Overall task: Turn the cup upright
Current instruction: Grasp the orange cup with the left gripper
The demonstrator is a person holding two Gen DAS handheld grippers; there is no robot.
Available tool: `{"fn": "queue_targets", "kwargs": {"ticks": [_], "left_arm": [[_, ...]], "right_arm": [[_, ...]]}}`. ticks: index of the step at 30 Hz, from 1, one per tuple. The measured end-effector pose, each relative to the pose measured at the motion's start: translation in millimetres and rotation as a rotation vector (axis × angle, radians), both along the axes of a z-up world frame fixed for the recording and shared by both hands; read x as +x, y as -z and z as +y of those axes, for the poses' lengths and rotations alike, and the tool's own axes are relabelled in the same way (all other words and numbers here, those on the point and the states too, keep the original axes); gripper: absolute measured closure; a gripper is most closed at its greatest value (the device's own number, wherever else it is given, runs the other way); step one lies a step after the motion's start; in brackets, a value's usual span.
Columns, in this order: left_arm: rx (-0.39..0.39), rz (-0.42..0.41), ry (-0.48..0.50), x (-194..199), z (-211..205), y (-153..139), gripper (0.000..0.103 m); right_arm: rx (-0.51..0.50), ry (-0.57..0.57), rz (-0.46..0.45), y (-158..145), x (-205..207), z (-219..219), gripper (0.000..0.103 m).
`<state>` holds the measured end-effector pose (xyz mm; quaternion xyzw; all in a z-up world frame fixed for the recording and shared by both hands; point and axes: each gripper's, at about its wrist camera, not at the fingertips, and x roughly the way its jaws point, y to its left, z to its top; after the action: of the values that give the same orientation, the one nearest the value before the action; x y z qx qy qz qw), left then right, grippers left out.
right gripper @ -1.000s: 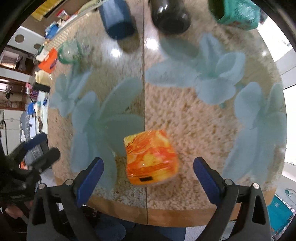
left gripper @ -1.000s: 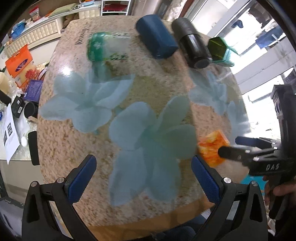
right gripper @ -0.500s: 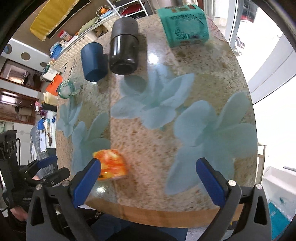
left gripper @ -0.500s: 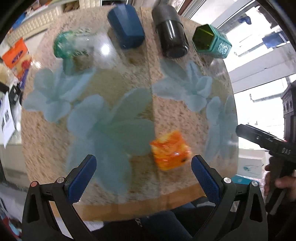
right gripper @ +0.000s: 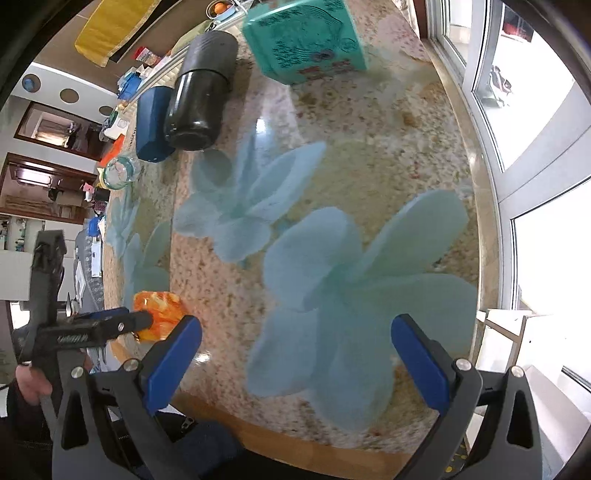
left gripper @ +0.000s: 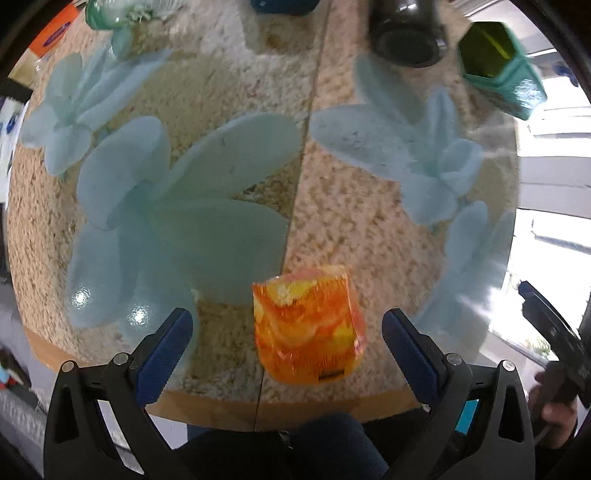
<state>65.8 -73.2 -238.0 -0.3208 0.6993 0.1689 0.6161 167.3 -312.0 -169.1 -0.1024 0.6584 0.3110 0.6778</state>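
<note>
We see five cups on the table [left gripper: 369, 229]: along the far edge, left to right, one clear glass [left gripper: 122, 13], one blue cup [right gripper: 153, 123], one black cup [left gripper: 406, 40] and one teal cup [left gripper: 506, 77], and near the front edge one orange cup [left gripper: 308, 328]. The orange cup sits between our left gripper's [left gripper: 286, 338] released jaws, touching neither. Our right gripper [right gripper: 295, 354] hovers over bare table with its jaws also spread wide.

The left gripper [left gripper: 288, 339] is wide open, its two blue fingers [left gripper: 168, 343] far apart. The right gripper [right gripper: 295, 354] is wide open too. A hand [right gripper: 31, 384] holds the left gripper's handle, seen from the right camera.
</note>
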Motion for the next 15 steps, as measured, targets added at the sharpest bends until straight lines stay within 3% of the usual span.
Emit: {"fn": "queue_targets", "kwargs": {"ticks": [12, 13, 15], "left_arm": [[0.006, 0.126, -0.055, 10, 2, 42, 0.0], [0.005, 0.131, -0.056, 12, 2, 45, 0.002], [0.001, 0.134, -0.054, 16, -1, 53, 0.015]], "right_arm": [[0.021, -0.027, 0.056, 6, 12, -20, 0.0], [0.021, -0.028, 0.059, 7, 12, -21, 0.0], [0.021, -0.022, 0.062, 8, 12, -25, 0.0]]}}
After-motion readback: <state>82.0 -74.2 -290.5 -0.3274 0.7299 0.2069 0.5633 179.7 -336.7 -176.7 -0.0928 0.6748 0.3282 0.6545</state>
